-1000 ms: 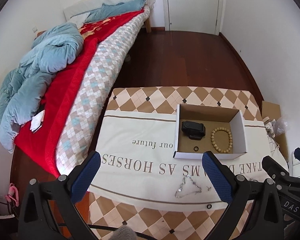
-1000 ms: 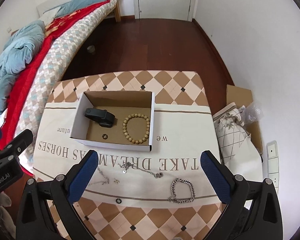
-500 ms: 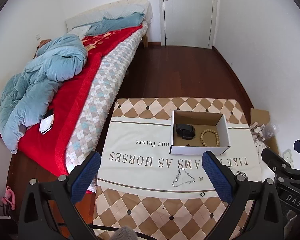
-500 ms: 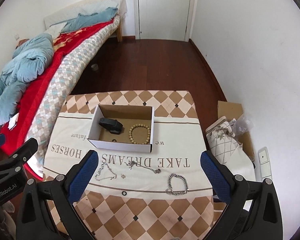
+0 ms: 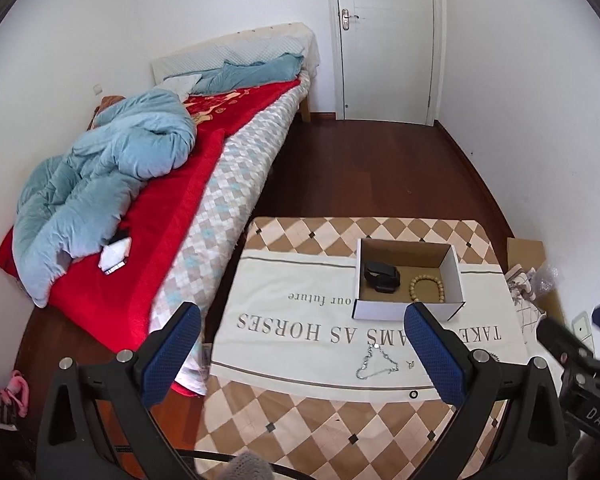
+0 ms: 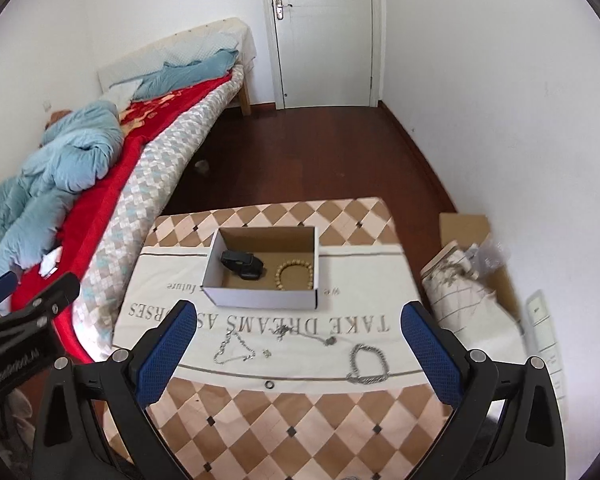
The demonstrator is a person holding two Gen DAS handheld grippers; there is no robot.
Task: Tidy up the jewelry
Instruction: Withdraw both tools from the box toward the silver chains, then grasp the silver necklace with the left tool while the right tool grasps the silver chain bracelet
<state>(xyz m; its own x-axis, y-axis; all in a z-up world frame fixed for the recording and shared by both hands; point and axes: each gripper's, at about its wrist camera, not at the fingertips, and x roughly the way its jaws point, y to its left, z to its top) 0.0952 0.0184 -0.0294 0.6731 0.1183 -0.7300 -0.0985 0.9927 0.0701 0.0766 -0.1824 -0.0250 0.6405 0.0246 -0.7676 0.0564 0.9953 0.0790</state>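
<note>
A small open cardboard box (image 6: 260,298) stands on the checked tablecloth (image 6: 284,424). Inside it lie a black wristband (image 6: 242,265) and a wooden bead bracelet (image 6: 294,276). In front of the box several silver pieces lie loose: a thin chain (image 6: 234,348), a pendant necklace (image 6: 306,334), a thick link bracelet (image 6: 368,366), a tiny earring (image 6: 265,353) and a dark ring (image 6: 269,384). My right gripper (image 6: 298,356) hangs open, high above them. In the left wrist view my left gripper (image 5: 302,354) is open too, above the chain (image 5: 376,362) and the box (image 5: 408,310).
A bed (image 5: 188,184) with a red blanket and a blue quilt runs along the table's left side. Dark wood floor (image 6: 300,152) leads to a white door (image 6: 320,32). Bags and flat cardboard (image 6: 468,264) lie by the right wall.
Both grippers have risen and pulled back from the table, so the box and jewellery look smaller and the door has come into view. Nothing on the table has moved.
</note>
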